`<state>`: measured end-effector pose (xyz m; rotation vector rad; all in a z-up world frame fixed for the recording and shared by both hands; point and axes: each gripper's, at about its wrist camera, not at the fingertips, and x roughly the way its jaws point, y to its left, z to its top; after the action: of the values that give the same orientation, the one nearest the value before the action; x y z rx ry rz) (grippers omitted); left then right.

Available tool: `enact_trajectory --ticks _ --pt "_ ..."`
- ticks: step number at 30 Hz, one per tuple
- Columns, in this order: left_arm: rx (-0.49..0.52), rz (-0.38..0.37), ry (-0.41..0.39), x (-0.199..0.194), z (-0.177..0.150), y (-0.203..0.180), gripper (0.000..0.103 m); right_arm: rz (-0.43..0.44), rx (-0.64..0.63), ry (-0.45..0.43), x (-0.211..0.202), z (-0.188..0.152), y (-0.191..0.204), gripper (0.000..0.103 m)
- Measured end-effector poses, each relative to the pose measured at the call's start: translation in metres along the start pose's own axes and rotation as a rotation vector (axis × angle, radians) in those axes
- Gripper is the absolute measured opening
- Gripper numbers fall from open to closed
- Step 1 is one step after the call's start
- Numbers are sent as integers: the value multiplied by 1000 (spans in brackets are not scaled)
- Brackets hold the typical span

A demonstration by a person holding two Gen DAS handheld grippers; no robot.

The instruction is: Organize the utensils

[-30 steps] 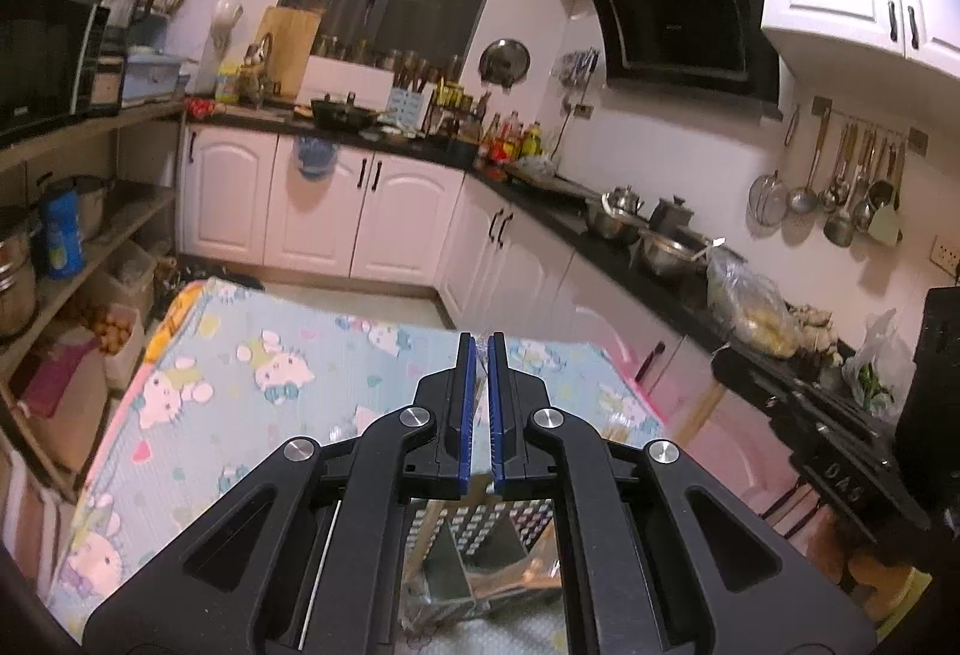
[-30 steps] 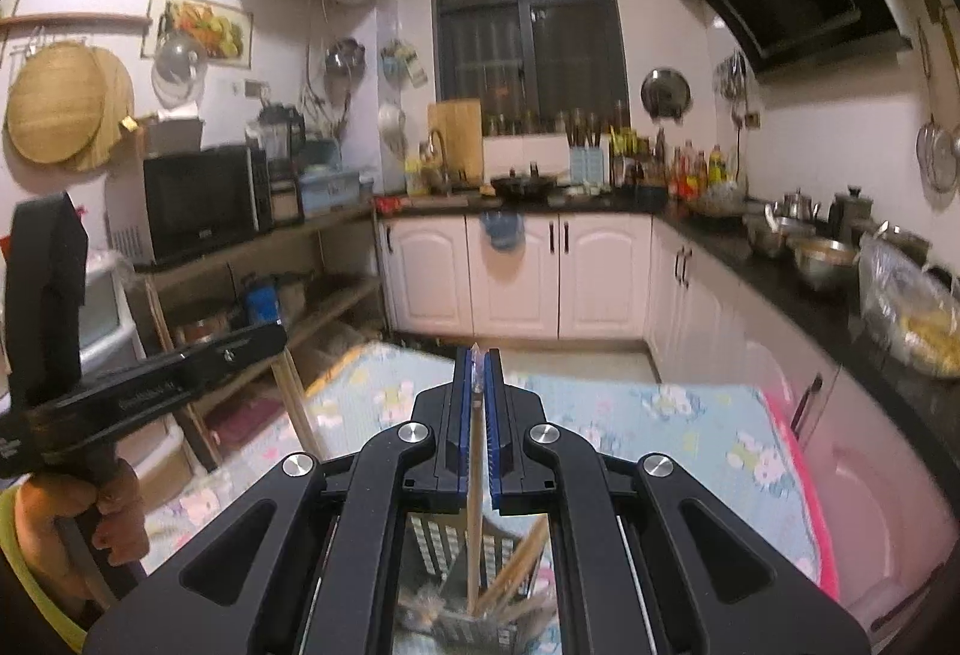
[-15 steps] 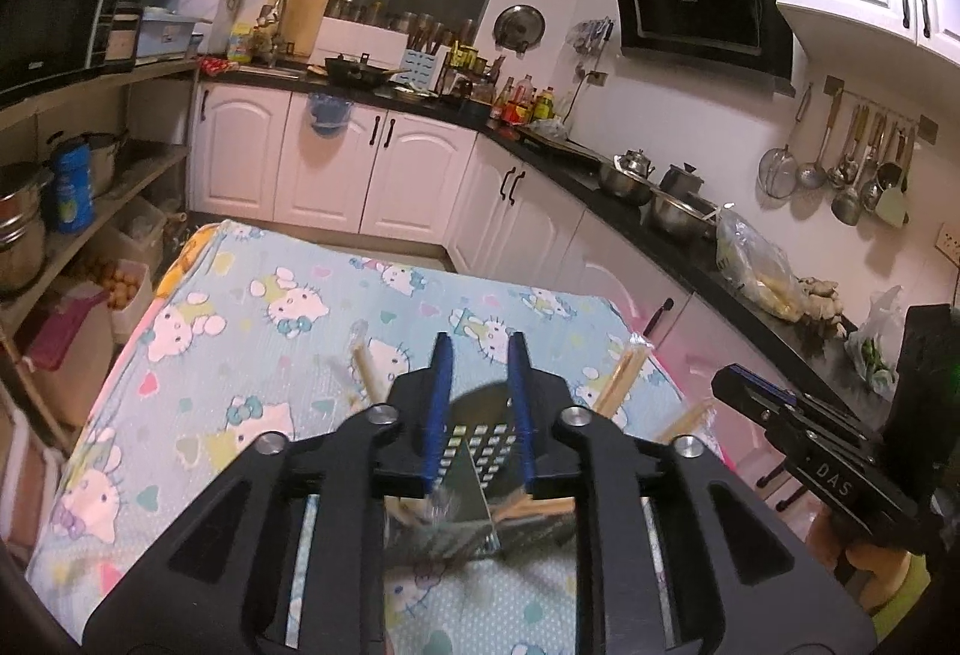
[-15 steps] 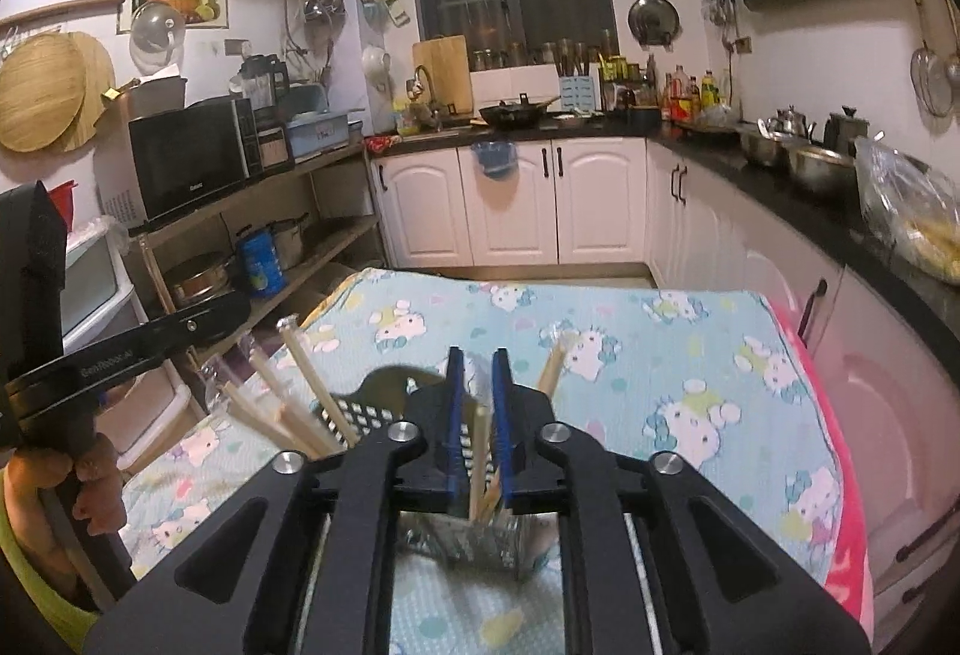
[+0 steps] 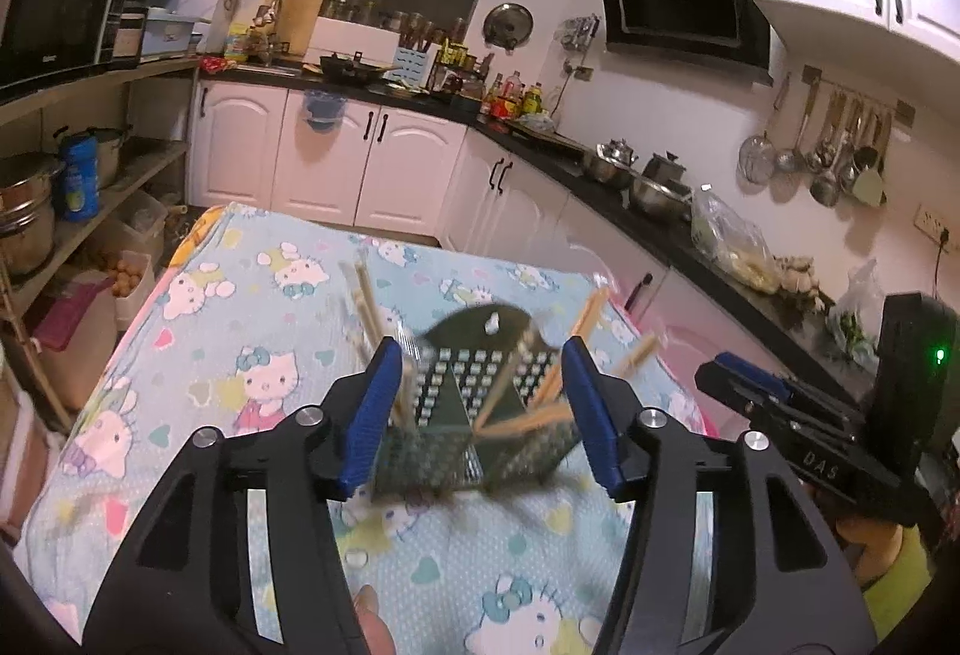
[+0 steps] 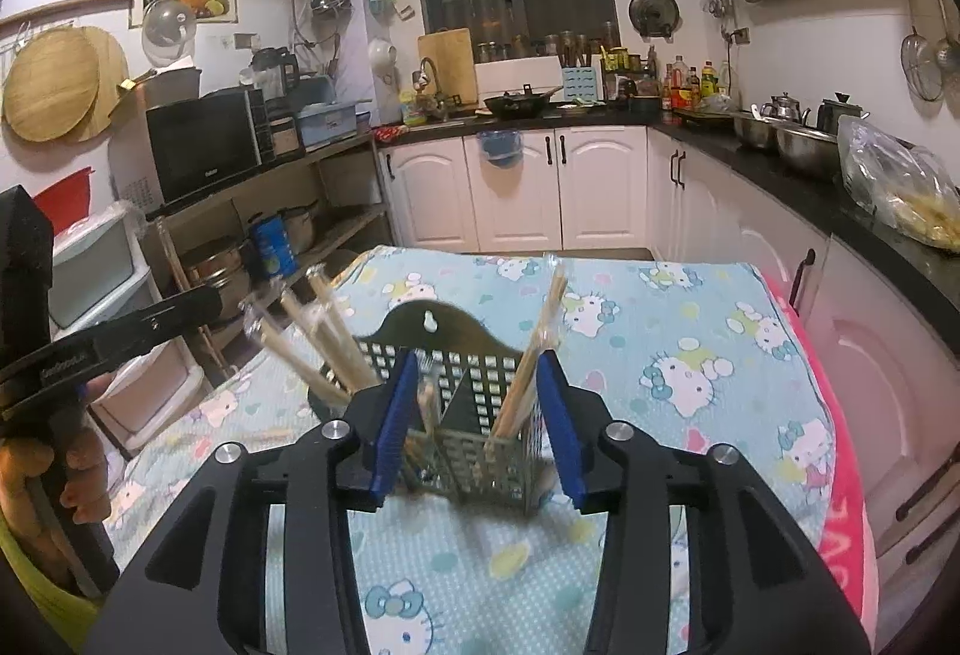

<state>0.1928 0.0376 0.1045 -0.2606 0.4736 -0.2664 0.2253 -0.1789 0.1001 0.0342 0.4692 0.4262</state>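
Note:
A dark perforated utensil holder (image 5: 474,409) stands on the Hello Kitty tablecloth (image 5: 252,331), also in the right wrist view (image 6: 474,415). Several wooden chopsticks (image 5: 366,301) lean out of its compartments; in the right wrist view a bunch leans left (image 6: 318,337) and a pair stands right (image 6: 537,349). My left gripper (image 5: 480,409) is open and empty, just in front of the holder. My right gripper (image 6: 474,421) is open and empty, its blue pads either side of the holder.
White cabinets (image 6: 522,187) and a black counter with pots (image 5: 636,181) run behind and right of the table. Open shelves with a microwave (image 6: 204,144) stand to the left. The other hand-held gripper shows at each view's edge (image 5: 828,439) (image 6: 90,349).
Both grippers went from shut to wide open. The right one let go of a chopstick into the holder. Both views tilted down and drew back, showing the holder whole.

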Motion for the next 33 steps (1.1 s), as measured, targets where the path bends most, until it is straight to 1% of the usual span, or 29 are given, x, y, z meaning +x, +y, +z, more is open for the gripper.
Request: enact_trajectory --ticks 1,3,8,11,12,13,17,22,24,28,30,33 --pt "2 0 7 -2 -5 -1 54 -3 -3 0 -3 -4 1 44" --pt "8 0 20 -3 -13 -3 58 -9 -5 1 -8 -12 3 50" --pt "-1 8 58 -5 -35 -5 72 -16 -11 9 -17 -32 6 58" --pt "-4 16 72 -7 -47 -4 83 -17 -15 16 -21 -44 10 64" --pt "-7 20 79 -8 -52 -4 88 -18 -14 19 -23 -48 11 67" --pt "-9 22 86 -9 -55 -5 91 -17 -12 21 -25 -53 13 68" --pt "-9 49 102 -11 -72 -5 91 -21 -8 32 -29 -69 15 74" --pt "-7 82 99 -16 -88 -3 91 -43 -14 32 -33 -90 19 80" --pt "-10 97 92 -17 -95 -2 91 -54 -14 24 -35 -97 20 83" --pt "-23 129 73 -19 -107 2 91 -56 -7 12 -37 -110 21 86" --pt "-20 145 63 -19 -113 2 91 -59 -5 8 -38 -116 22 89" --pt "-2 170 53 -20 -121 2 91 -59 -4 2 -37 -123 22 91"
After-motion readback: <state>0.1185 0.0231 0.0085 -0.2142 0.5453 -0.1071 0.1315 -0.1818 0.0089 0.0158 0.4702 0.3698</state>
